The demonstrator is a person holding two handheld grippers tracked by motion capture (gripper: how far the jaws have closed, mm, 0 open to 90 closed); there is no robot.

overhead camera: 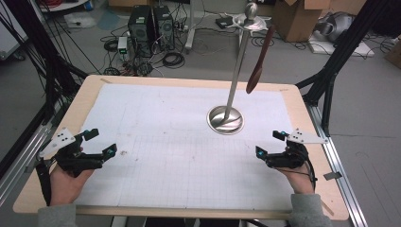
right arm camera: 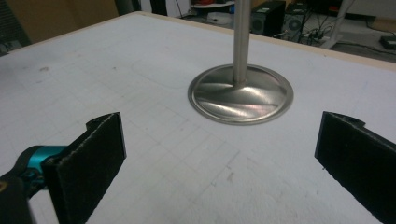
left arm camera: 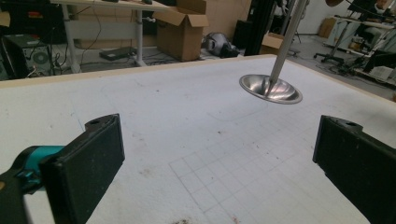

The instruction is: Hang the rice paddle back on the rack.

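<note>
The surface [overhead camera: 45, 156] has a pale wood rim under a white mat [overhead camera: 165, 123] printed with a faint grey grid and flecked with small brown stains. The stand [overhead camera: 226, 119] is brushed silver; a dark reddish-brown strap [overhead camera: 260, 61] hangs from it. Each gripper [overhead camera: 101, 142] [overhead camera: 268, 143] is black with teal accents and a grey dotted plate.
</note>
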